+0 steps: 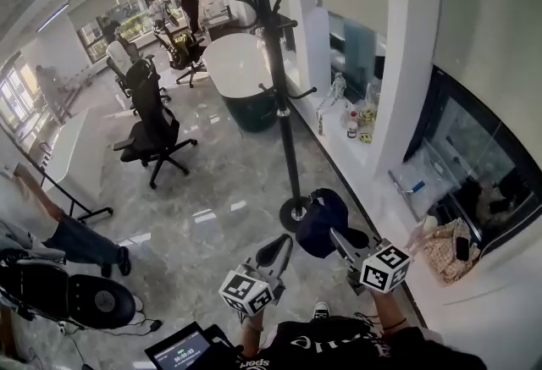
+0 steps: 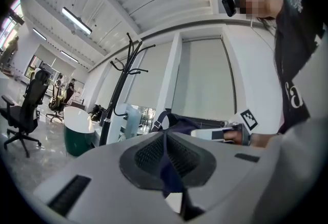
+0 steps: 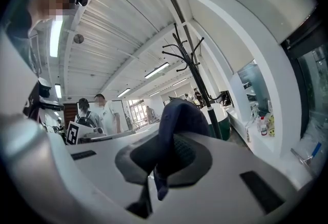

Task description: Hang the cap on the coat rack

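A navy cap hangs in the air just right of the base of the black coat rack, held from both sides. My left gripper is shut on a thin fold of the cap's fabric; in the left gripper view the cap bulges beyond the closed left gripper. My right gripper is shut on the cap's other edge, and the cap drapes over the right gripper. The coat rack stands upright ahead, and its upper hooks carry nothing.
Black office chairs stand on the glossy floor at left. A white rounded counter with a dark green base sits behind the rack. A window ledge with bottles runs along the right. A seated person's leg and a tablet are near me.
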The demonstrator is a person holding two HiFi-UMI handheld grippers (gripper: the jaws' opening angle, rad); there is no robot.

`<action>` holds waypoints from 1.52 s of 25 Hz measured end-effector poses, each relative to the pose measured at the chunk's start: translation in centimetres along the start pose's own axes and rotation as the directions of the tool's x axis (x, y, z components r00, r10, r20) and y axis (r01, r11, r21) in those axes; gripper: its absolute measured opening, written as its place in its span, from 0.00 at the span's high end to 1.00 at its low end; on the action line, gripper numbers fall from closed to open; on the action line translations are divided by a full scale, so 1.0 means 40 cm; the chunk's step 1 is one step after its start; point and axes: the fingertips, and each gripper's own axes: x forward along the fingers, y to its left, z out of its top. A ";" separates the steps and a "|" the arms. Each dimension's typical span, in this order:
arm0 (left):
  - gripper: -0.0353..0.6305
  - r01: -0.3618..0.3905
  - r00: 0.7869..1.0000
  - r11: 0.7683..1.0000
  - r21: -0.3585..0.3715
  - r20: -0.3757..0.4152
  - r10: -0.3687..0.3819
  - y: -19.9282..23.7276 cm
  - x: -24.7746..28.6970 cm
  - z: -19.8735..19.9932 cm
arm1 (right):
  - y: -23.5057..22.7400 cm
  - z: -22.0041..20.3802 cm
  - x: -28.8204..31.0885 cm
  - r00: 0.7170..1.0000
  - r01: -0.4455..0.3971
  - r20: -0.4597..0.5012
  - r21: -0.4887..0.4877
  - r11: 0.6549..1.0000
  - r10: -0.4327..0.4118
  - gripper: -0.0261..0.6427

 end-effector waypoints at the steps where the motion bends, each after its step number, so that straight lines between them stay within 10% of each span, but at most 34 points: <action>1: 0.94 0.000 1.000 1.000 0.002 -0.002 0.000 0.011 0.021 0.003 | -0.021 0.019 0.013 1.000 -0.003 0.005 -0.003 1.000 0.003 0.91; 15: 0.94 0.005 0.999 1.000 -0.018 -0.052 -0.006 0.185 0.163 -0.012 | -0.173 0.410 0.207 0.985 -0.081 0.137 -0.148 0.986 0.102 0.91; 28: 0.94 0.159 0.986 0.987 0.018 -0.056 -0.158 0.434 0.303 0.088 | -0.268 0.690 0.439 0.961 -0.004 0.265 -0.264 0.965 0.077 0.91; 38: 0.94 0.209 0.977 0.978 -0.005 -0.053 -0.209 0.559 0.350 0.106 | -0.355 0.853 0.570 0.935 -0.065 0.329 -0.208 0.976 0.132 0.91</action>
